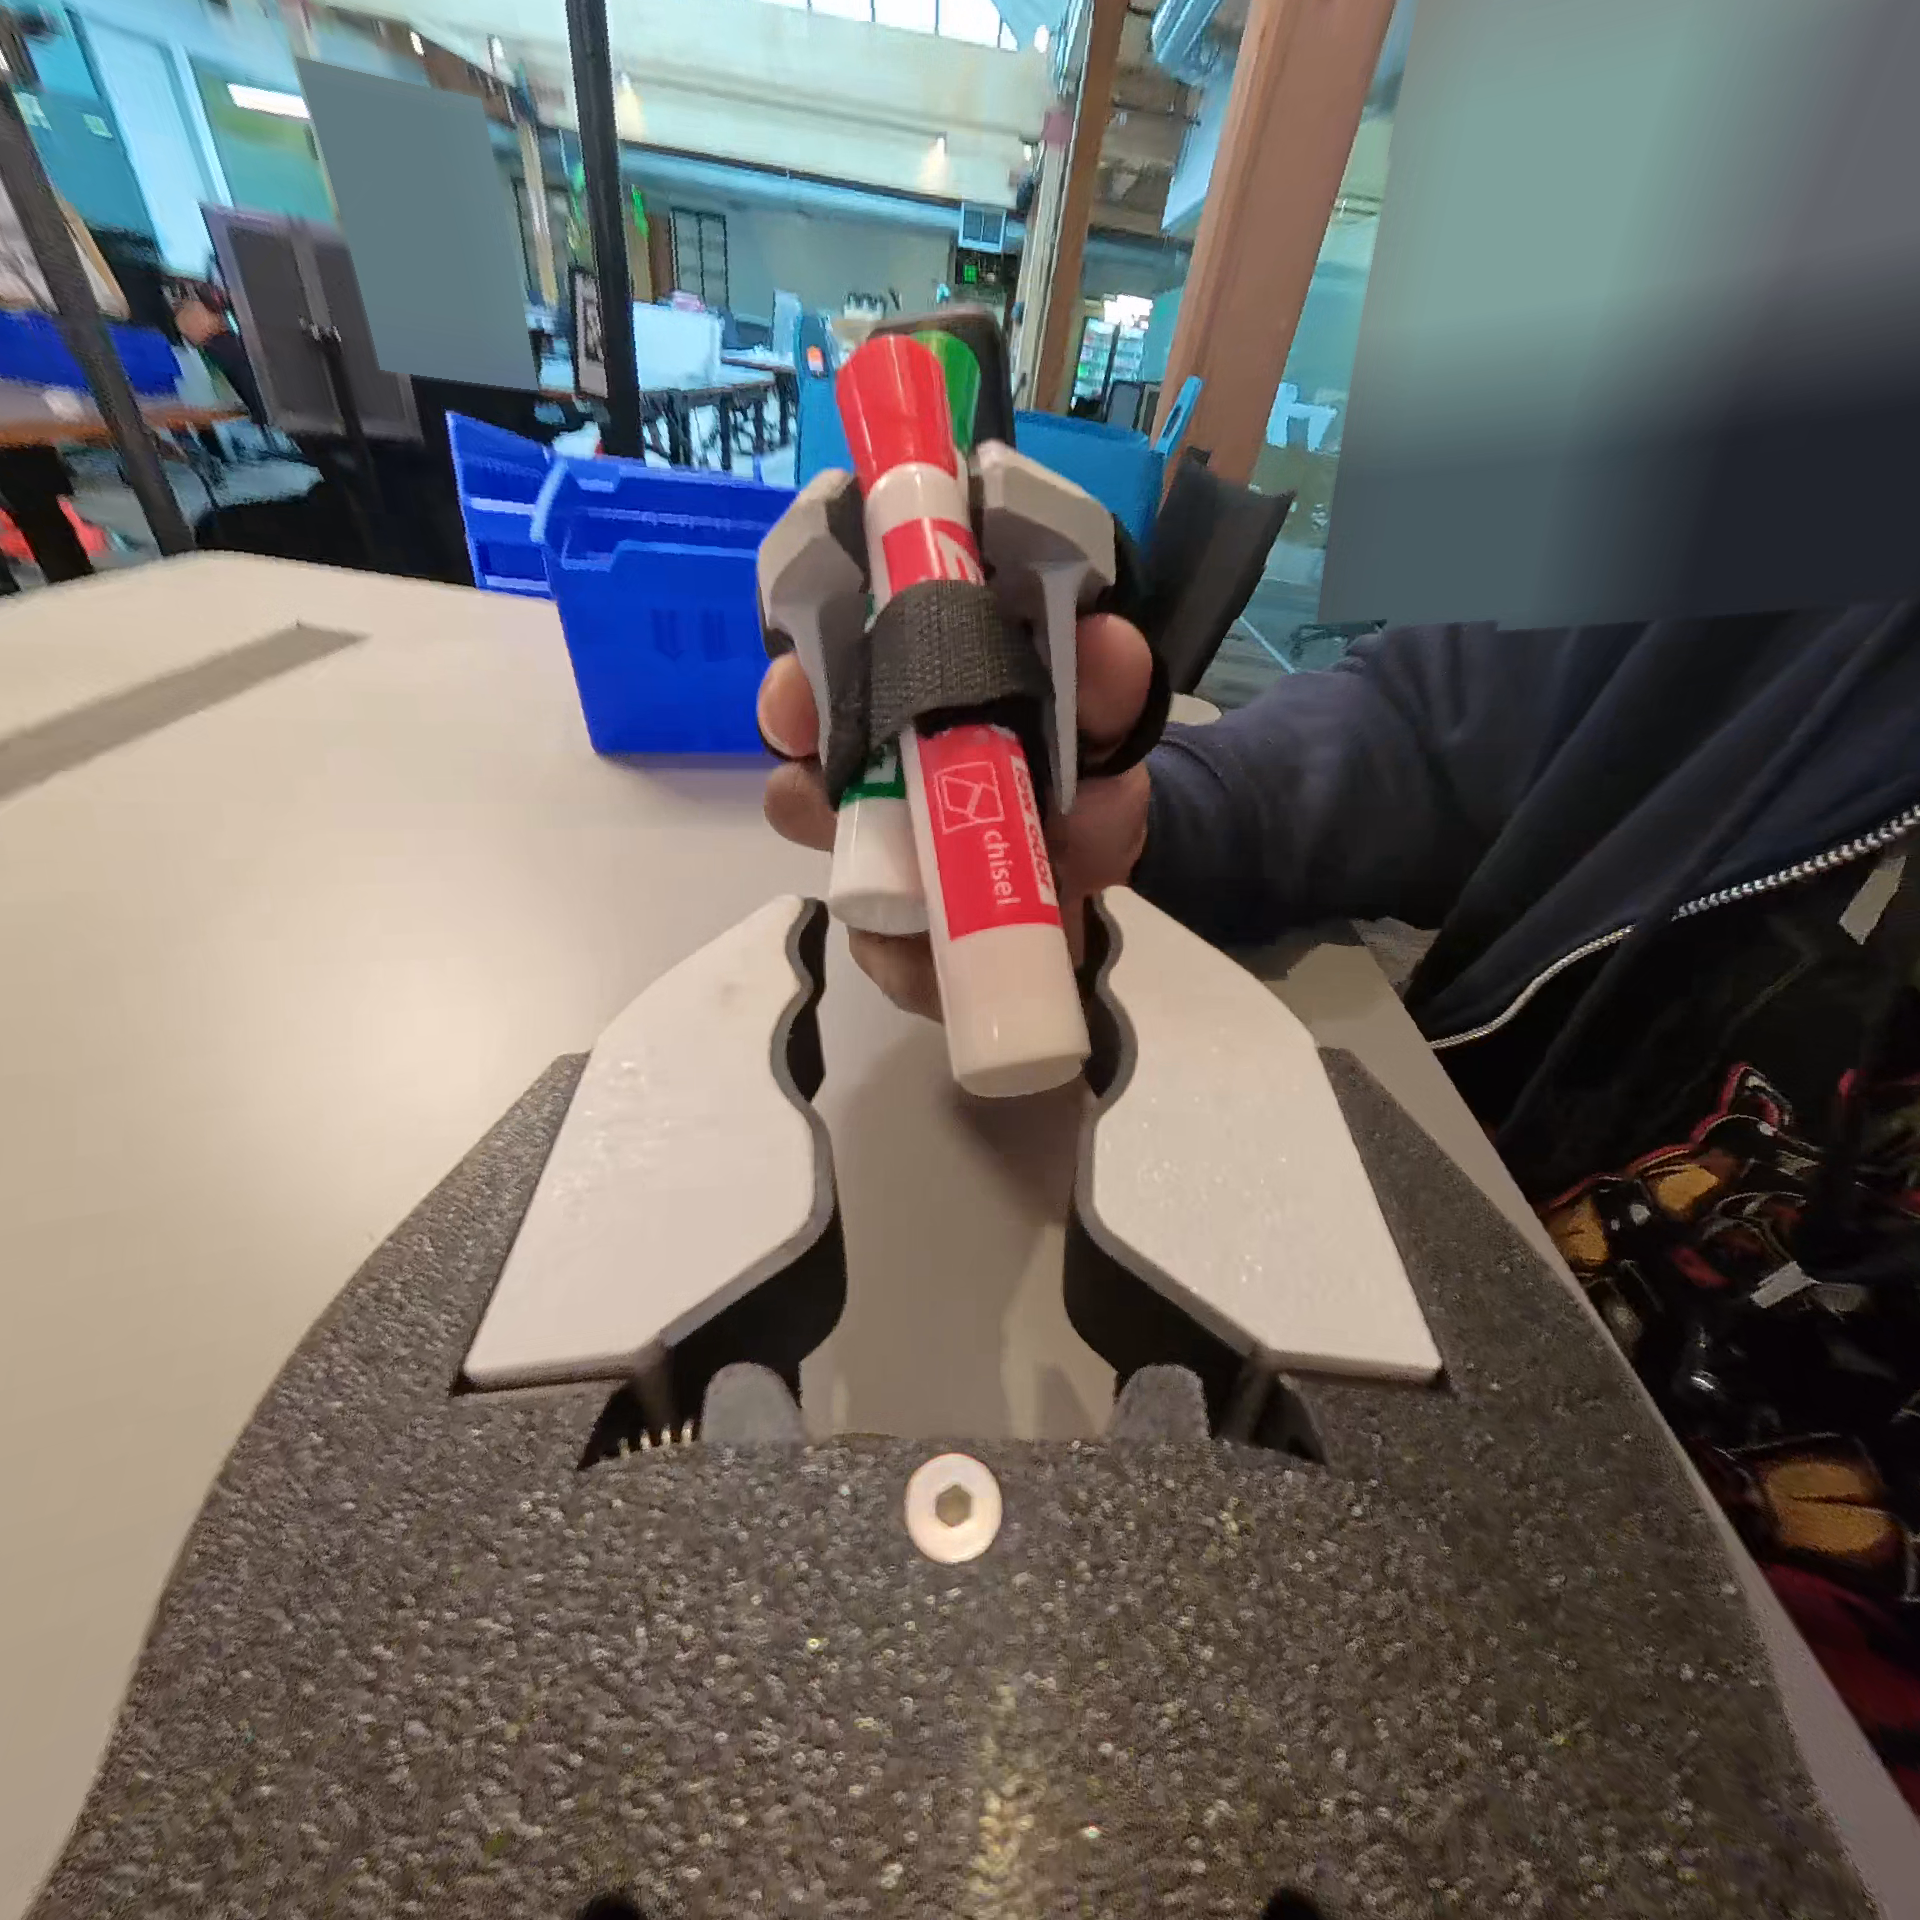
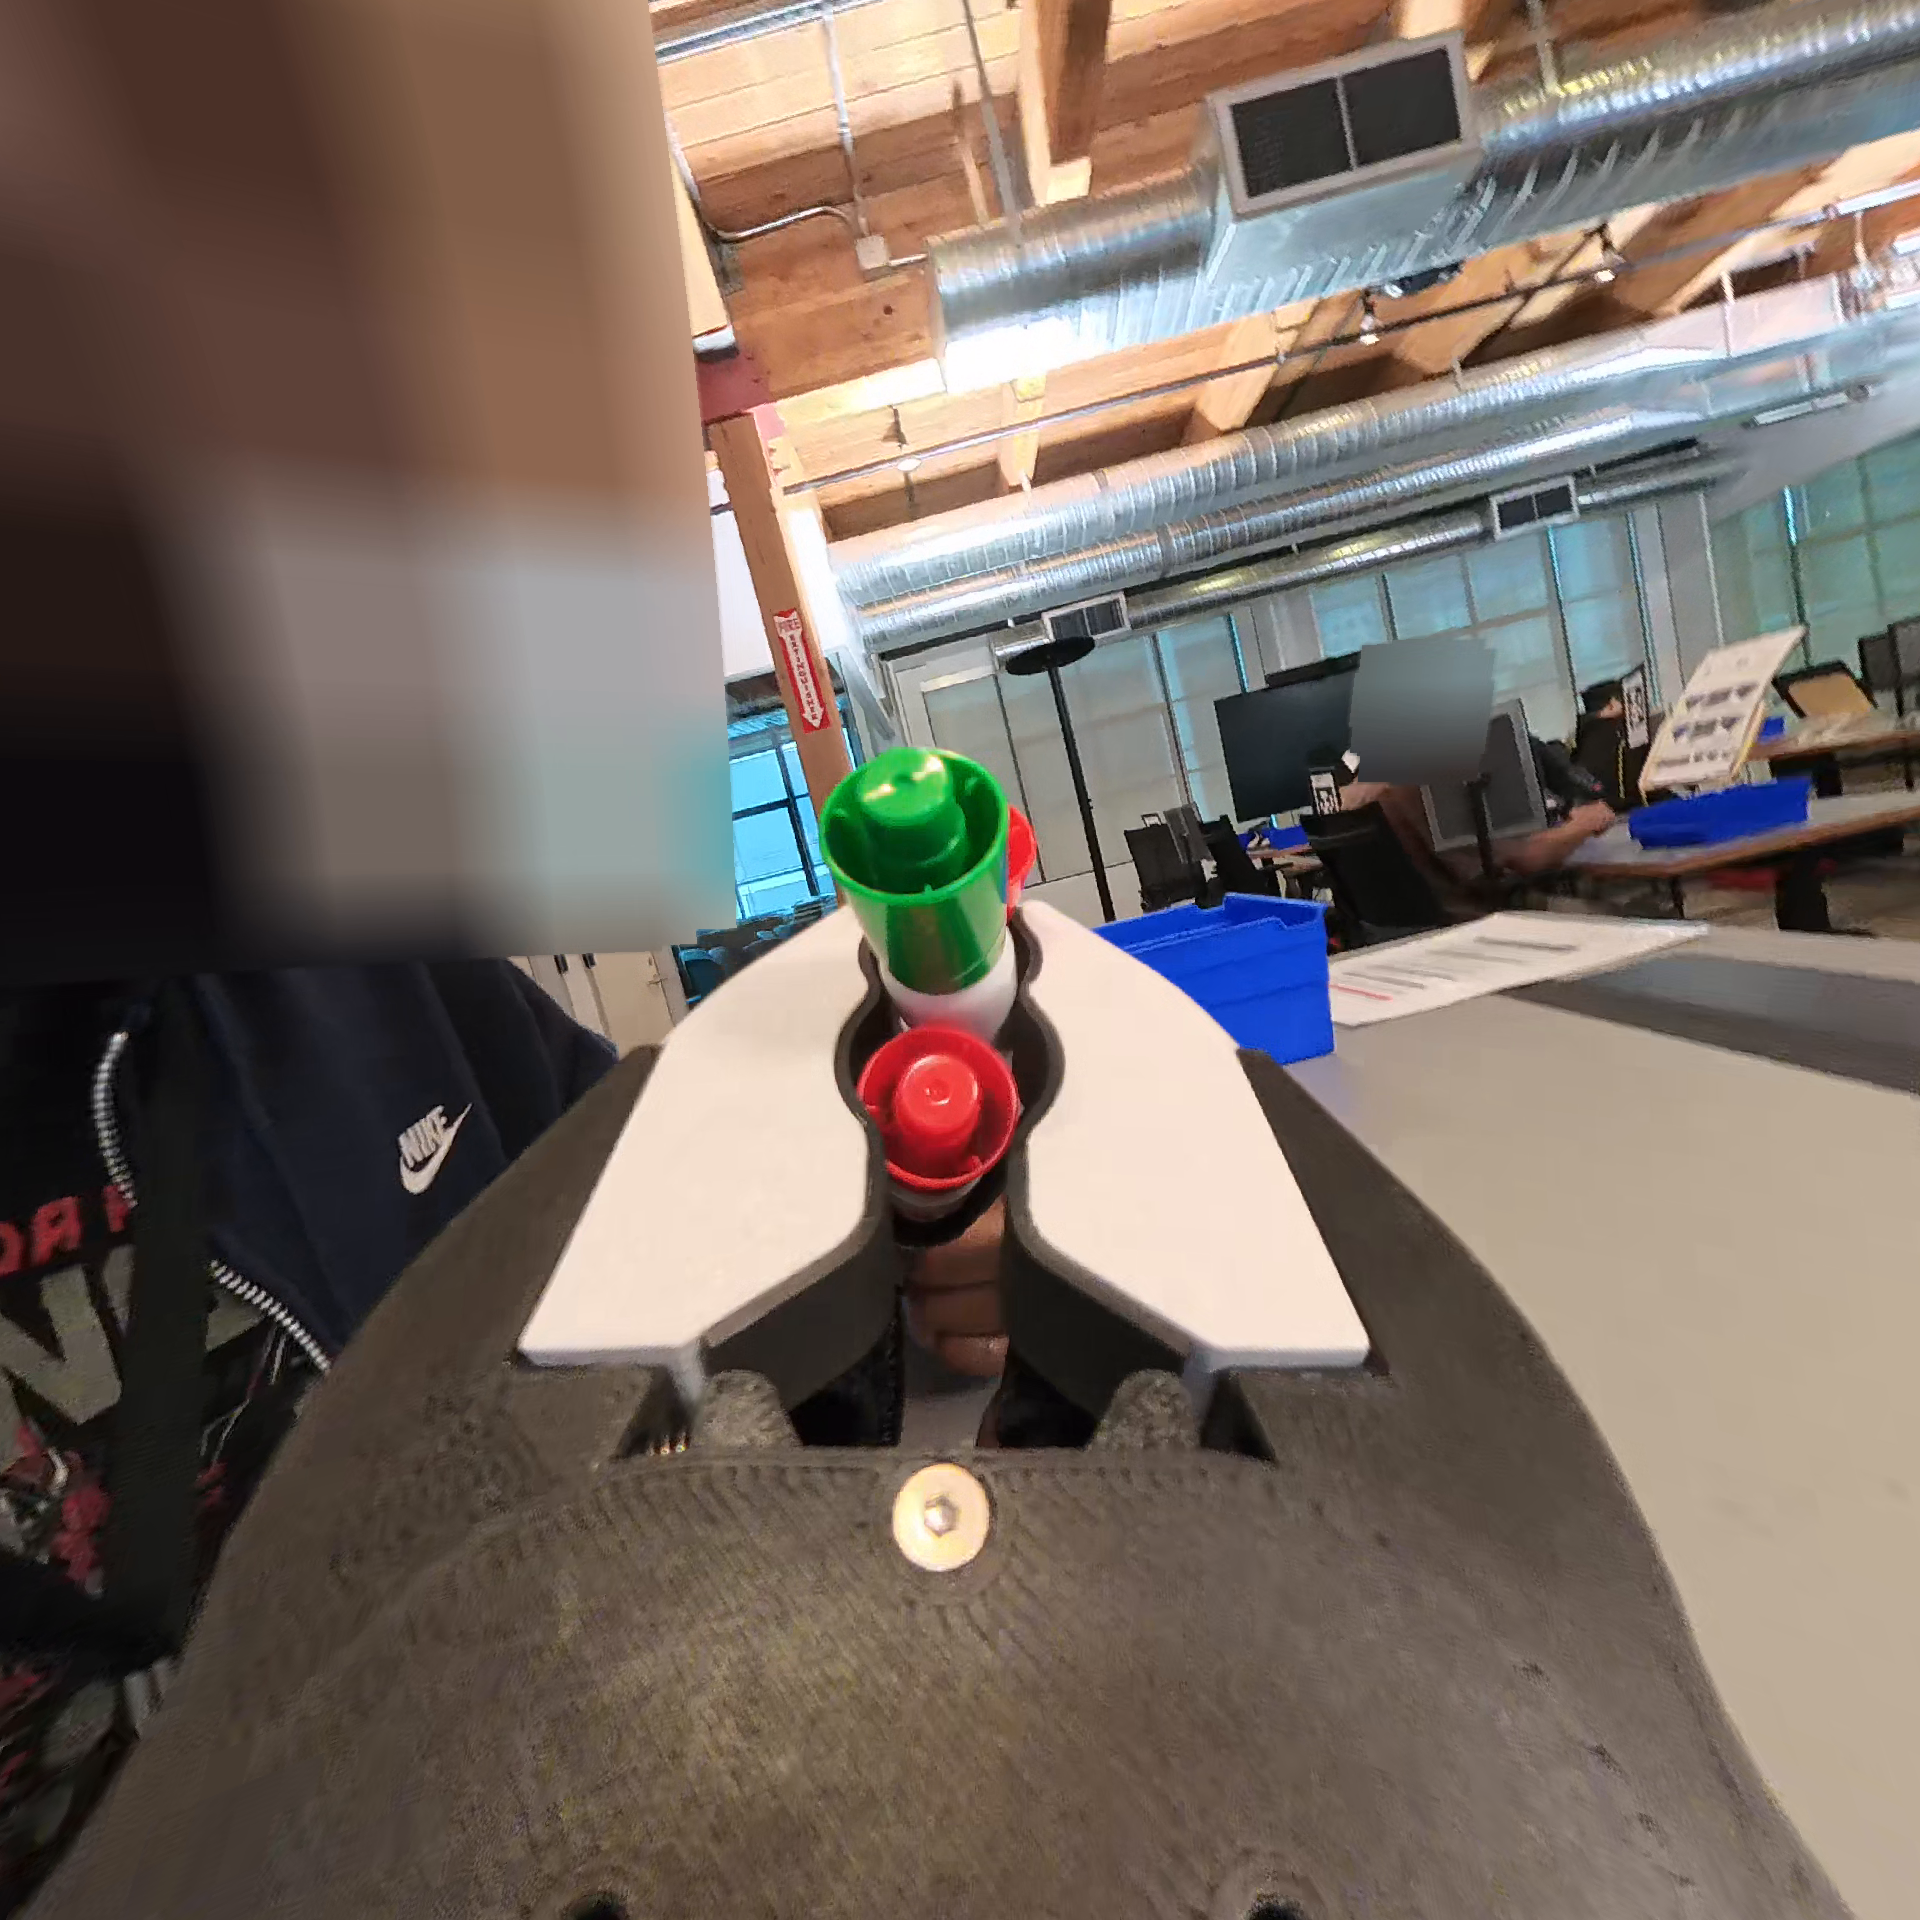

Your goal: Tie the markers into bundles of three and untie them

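Note:
A bundle of markers is held upright above the grey table (image 1: 260, 935). In the left wrist view I see a red marker (image 1: 982, 883) and a green marker (image 1: 873, 873), with a black strap (image 1: 940, 649) wrapped around their middle. My right gripper (image 1: 925, 509) is shut on the bundle just above the strap. In the right wrist view my right gripper (image 2: 940, 997) clamps a green cap (image 2: 914, 862), a red cap (image 2: 935, 1117) and a second red cap (image 2: 1023, 842) behind. My left gripper (image 1: 956, 987) is open, and the red marker's white end hangs between its fingertips.
A blue bin (image 1: 655, 613) stands on the table behind the bundle; it also shows in the right wrist view (image 2: 1236, 966). A paper sheet (image 2: 1507, 961) lies farther back. The person's dark jacket (image 1: 1558, 779) is close on the right. A dark strip (image 1: 156, 696) crosses the table's left. Left tips to right tips: about 7 centimetres.

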Motion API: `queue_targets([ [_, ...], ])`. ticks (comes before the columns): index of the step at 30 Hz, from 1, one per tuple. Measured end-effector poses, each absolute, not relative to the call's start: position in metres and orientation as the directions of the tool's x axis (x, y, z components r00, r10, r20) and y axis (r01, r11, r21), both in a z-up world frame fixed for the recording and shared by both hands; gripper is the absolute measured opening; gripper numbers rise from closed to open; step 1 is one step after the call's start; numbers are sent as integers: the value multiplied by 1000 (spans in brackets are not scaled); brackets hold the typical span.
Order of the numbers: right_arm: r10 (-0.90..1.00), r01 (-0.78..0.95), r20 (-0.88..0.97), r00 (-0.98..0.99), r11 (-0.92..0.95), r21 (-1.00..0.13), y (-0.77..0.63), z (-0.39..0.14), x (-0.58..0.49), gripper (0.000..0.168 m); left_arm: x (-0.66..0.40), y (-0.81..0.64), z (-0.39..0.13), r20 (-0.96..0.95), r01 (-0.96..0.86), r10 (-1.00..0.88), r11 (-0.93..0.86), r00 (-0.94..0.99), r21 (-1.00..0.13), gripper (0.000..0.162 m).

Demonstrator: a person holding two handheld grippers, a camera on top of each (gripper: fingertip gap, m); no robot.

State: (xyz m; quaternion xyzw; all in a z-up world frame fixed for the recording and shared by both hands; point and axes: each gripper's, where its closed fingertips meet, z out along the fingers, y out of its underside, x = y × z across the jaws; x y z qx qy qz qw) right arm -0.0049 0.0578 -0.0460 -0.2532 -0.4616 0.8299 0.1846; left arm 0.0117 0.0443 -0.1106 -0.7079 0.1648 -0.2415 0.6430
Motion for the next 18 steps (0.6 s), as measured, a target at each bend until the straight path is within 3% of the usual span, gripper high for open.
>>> queue_targets([
  [8, 516, -128, -176, -838, -500, -857, 50, -38, 6, 19, 16, 44, -94, -96, -73, -413, 72, 906, -995, 42],
  [18, 505, -92, -219, -835, -521, -849, 48, -44, -1, 22, 10, 43, -99, -41, -44, -422, 2, 906, -999, 39],
])
